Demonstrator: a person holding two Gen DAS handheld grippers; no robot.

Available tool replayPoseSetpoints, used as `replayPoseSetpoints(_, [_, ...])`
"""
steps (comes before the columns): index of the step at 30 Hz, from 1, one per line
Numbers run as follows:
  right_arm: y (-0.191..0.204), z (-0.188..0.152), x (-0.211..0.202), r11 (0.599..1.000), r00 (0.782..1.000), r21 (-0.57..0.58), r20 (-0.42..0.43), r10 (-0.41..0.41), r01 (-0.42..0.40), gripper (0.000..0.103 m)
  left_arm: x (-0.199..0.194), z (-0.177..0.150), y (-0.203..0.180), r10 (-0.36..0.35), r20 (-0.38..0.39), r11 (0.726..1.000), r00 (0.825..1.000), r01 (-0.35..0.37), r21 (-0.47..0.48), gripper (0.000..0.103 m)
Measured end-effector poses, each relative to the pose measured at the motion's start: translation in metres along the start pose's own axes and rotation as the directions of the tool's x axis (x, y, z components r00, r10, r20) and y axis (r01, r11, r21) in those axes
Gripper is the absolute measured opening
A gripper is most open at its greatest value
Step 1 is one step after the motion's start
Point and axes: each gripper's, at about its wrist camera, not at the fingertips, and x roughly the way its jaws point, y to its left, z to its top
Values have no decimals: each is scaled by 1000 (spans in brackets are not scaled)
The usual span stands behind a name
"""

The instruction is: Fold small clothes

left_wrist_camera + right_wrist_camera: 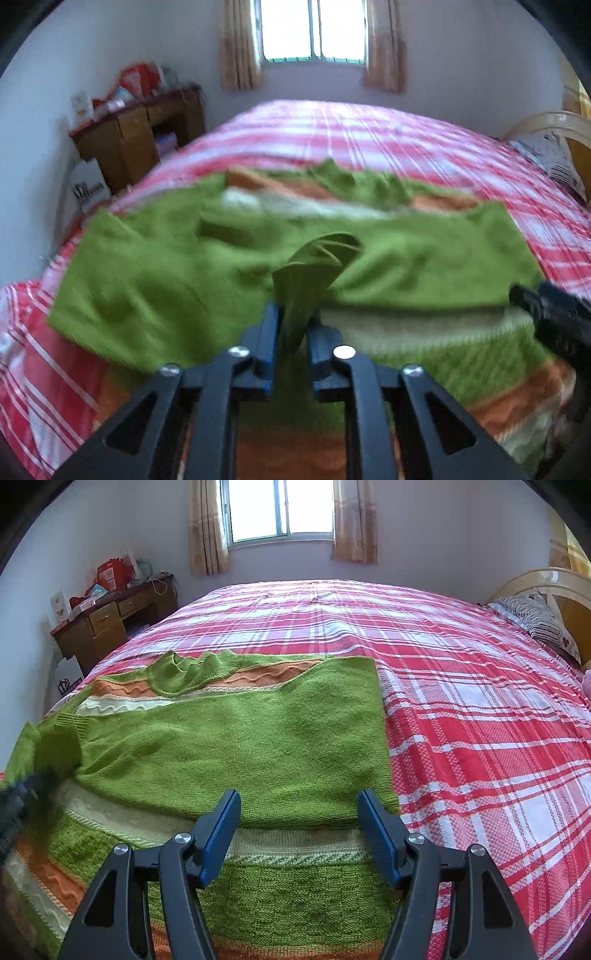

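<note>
- The green knitted sweater [236, 746] lay on the near left part of the bed, with orange and cream wavy bands at its collar end toward 12 o'clock and at its hem toward 6 o'clock.
- Its right side was already folded in across the body, leaving a straight edge from 12 to 5 o'clock in the right wrist view.
- The left hand-held gripper [293, 332] held a bunched green sleeve cuff [314, 266] between narrow jaws, and the blur suggests it was moving.
- The right hand-held gripper [299, 830] stood wide and empty just above the lower fold edge, touching no cloth that I could see.
- Done well, I judge, the step called for carrying the sleeve across the chest until it lay flat and square with the folded side, then releasing only once the cuff rested on the knit.
- The right hand-held gripper could pin the fold near 6 o'clock so the body did not drag.
- The thick knit would likely bunch, so a low sweep seemed wiser than a high lift.
- The red-and-white plaid bedspread [480, 738] was smooth and gave ample room toward 3 o'clock.
- A striped pillow [535, 624] sat by the headboard [565, 587] at 2 o'clock.
- A wooden desk [107, 624] with boxes stood at 10 o'clock, and a curtained window [280, 509] at 12 o'clock.
</note>
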Motion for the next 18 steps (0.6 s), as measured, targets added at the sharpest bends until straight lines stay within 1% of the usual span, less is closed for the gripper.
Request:
replayPoseSetpoints(1, [-1, 0, 0, 1000, 1000, 2, 1, 3, -3, 67, -5, -3, 6, -16, -12, 1000, 1000, 15, -6, 48])
replayPoseSetpoints(2, [-1, 0, 0, 1000, 1000, 4, 2, 4, -4, 67, -12, -6, 13, -27, -12, 999, 1000, 27, -20, 57])
replayPoseSetpoints(3, [-2, 0, -1, 1000, 1000, 5, 4, 5, -5, 67, -20, -11, 23, -20, 8, 999, 1000, 21, -45, 69])
replayPoseSetpoints(4, [-2, 0, -2, 1000, 1000, 6, 6, 6, -6, 67, -27, -16, 33, 3, 33, 998, 999, -1, -64, 71])
replayPoseSetpoints(5, [-2, 1, -2, 1000, 1000, 7, 7, 6, -6, 67, -30, -19, 39, 23, 44, 997, 999, -20, -74, 71])
replayPoseSetpoints(7, [-1, 2, -4, 1000, 1000, 11, -1, 12, -12, 67, -37, -28, 62, 67, 41, 993, 997, -63, -102, 71])
replayPoseSetpoints(8, [1, 4, -8, 998, 999, 33, -1, 44, -44, 66, -39, -33, 72, 97, 36, 988, 995, -92, -120, 71])
replayPoseSetpoints(9, [5, 7, -15, 992, 994, 65, 9, 108, -108, 66, -37, -36, 77, 119, 35, 985, 992, -114, -131, 71])
replayPoseSetpoints(11, [23, 12, -28, 965, 970, 100, 37, 240, -243, 66, -34, -46, 89, 153, 26, 977, 988, -147, -155, 71])
replayPoseSetpoints(13, [52, 18, -29, 932, 936, 88, 8, 352, -352, 66, -25, -52, 95, 139, 5, 973, 990, -136, -187, 72])
replayPoseSetpoints(14, [68, 20, -25, 915, 917, 79, -24, 398, -395, 66, -26, -55, 96, 134, 25, 971, 991, -126, -203, 72])
replayPoseSetpoints(15, [85, 20, -20, 905, 904, 65, -49, 424, -421, 66, -26, -57, 95, 134, 41, 971, 990, -123, -205, 72])
replayPoseSetpoints(16, [101, 18, -15, 901, 899, 40, -64, 434, -432, 66, -26, -58, 94, 135, 50, 971, 990, -122, -205, 73])
replayPoseSetpoints(18, [128, 15, -5, 902, 899, -14, -88, 429, -432, 66, -24, -61, 94, 128, 66, 971, 990, -111, -214, 76])
